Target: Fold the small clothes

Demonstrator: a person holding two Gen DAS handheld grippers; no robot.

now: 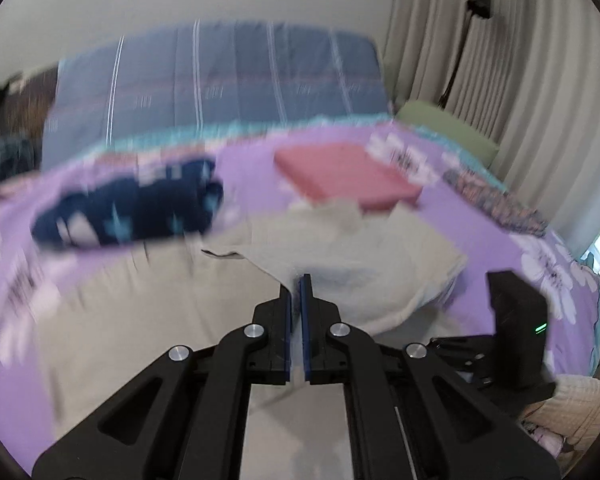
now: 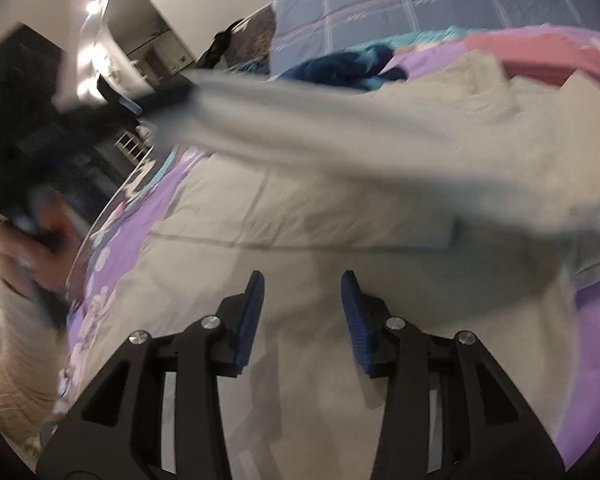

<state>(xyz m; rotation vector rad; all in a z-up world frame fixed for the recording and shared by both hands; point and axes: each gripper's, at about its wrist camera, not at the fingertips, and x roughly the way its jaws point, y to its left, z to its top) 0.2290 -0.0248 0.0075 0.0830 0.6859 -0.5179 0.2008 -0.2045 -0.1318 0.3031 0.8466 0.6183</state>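
Note:
A cream garment (image 1: pixel 360 248) lies spread over the purple floral bedspread (image 1: pixel 500 236). My left gripper (image 1: pixel 296 282) is shut on a fold of it, and cloth rises straight from the pads. In the right wrist view the left gripper (image 2: pixel 156 96) is blurred at the upper left, and a lifted edge of the cream garment (image 2: pixel 340 200) stretches from it across the frame. My right gripper (image 2: pixel 303 282) stands open low over the flat cream cloth, with nothing pinched between its blue pads. A hand (image 2: pixel 24 264) in a knit sleeve holds the left tool.
A folded pink garment (image 1: pixel 348 176) and a crumpled navy patterned garment (image 1: pixel 132 208) lie farther back on the bed. A blue-grey plaid blanket (image 1: pixel 220 80) stands against the wall. Curtains (image 1: pixel 500 60), a floor lamp (image 1: pixel 478 4) and a green cushion (image 1: pixel 440 120) are at the right.

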